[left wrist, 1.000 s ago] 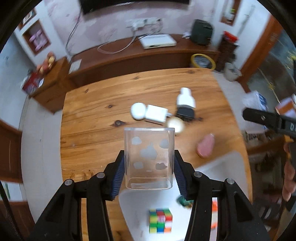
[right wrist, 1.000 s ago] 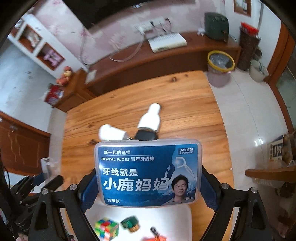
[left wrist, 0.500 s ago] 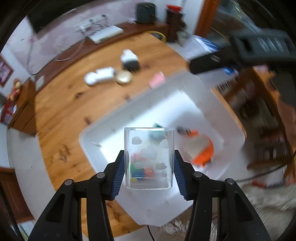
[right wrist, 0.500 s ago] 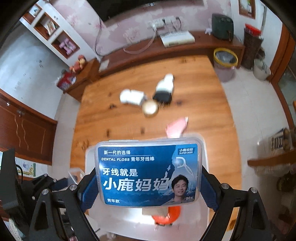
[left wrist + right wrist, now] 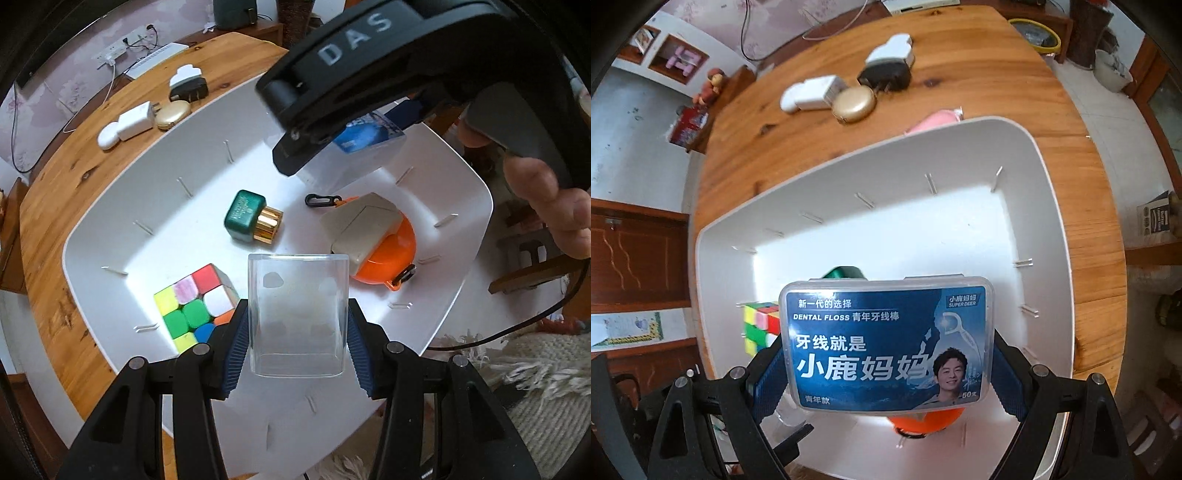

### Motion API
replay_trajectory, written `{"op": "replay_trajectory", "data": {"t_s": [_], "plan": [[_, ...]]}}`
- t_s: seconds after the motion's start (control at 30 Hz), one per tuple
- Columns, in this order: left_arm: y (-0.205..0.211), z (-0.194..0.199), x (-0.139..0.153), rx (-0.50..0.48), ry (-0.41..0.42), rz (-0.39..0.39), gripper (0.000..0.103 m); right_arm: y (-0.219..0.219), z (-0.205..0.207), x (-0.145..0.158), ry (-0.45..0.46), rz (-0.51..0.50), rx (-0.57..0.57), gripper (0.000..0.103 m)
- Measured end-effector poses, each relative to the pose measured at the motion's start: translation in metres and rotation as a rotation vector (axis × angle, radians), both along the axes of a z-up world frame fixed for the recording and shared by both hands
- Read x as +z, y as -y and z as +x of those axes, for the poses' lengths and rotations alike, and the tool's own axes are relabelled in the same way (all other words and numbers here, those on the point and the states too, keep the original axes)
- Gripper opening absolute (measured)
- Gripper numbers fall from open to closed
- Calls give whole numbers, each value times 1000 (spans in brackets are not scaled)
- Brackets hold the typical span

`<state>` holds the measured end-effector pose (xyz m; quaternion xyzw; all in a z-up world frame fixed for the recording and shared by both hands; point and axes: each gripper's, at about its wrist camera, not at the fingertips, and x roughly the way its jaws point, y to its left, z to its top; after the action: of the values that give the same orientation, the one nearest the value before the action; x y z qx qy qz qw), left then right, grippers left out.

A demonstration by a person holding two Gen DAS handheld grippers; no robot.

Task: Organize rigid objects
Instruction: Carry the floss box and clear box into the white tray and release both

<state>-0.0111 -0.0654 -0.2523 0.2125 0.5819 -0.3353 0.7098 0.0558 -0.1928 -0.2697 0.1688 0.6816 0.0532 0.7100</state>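
**Both tongs loaded over the white bin**

Below, left wrist view: left tongs (image 5: pixel 298 334) pinch a clear cup (image 5: pixel 297 314) above the bin (image 5: pixel 110 206); cube (image 5: pixel 194 304) leftward, right tongs' body looming ahead.

Right wrist view: right tongs (image 5: pixel 886 373) pinch a floss box (image 5: pixel 886 341), hiding most contents; chargers (image 5: pixel 812 94) on the counter (image 5: pixel 1015 92) beyond.

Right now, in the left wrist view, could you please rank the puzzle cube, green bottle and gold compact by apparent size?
1. Puzzle cube
2. Green bottle
3. Gold compact, though it lies farther from the camera, so its true size is unsure.

Table: wooden table (image 5: pixel 1015 99), knotty planks
Wall: pale floral wallpaper (image 5: pixel 70 77) w/ power strip (image 5: pixel 122 55)
Floor: light tiles (image 5: pixel 1108 122); shaggy rug (image 5: pixel 517 373)
Bin: yellow-rimmed (image 5: pixel 1036 37)
Shelf: wall niche (image 5: pixel 677 61)
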Motion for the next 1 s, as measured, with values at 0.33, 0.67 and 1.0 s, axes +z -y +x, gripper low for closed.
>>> {"op": "replay_trajectory", "data": {"t_s": [0.33,0.67,1.0], "plan": [[9,7,-22,-11,-1,25,53,-3,12,-27,-37,-113,46,93],[12,12,-34,13,3,56,53,-16,24,-34,-39,-164,103,93],[16,10,-31,27,1,75,72,-16,27,-28,1,-102,98,103]]}}
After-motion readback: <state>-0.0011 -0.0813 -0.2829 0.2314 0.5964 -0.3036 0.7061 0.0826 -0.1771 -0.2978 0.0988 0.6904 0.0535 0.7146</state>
